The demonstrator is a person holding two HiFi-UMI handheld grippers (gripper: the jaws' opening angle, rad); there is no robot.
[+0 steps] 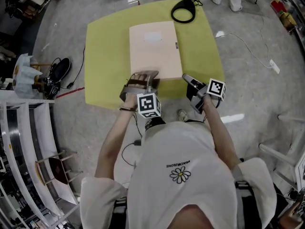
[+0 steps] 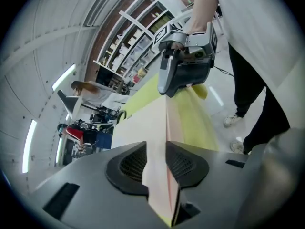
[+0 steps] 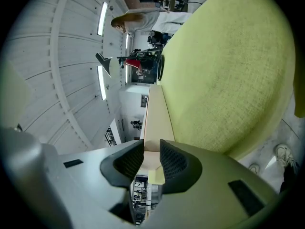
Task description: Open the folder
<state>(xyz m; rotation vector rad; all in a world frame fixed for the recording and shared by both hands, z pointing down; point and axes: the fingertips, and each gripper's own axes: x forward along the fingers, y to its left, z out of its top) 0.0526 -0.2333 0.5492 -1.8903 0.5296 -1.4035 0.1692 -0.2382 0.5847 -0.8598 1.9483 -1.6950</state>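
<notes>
A beige folder point(image 1: 155, 49) lies closed and flat in the middle of the yellow table point(image 1: 105, 56). My left gripper point(image 1: 143, 81) is at the folder's near left corner. In the left gripper view the folder's point(image 2: 143, 128) near edge runs between the jaws of the left gripper point(image 2: 157, 168), and both pads press on it. My right gripper point(image 1: 187, 78) is at the near right corner, pointing level. In the right gripper view the folder's point(image 3: 155, 113) thick edge sits clamped in the right gripper point(image 3: 151, 163). The right gripper point(image 2: 186, 66) also shows across the folder in the left gripper view.
A black looped cable point(image 1: 183, 11) rests on the table's far edge. A white cable point(image 1: 248, 46) trails over the floor at the right. Shoes point(image 1: 57, 73) and white shelving point(image 1: 24, 142) stand at the left. A person point(image 2: 90, 92) sits in the background.
</notes>
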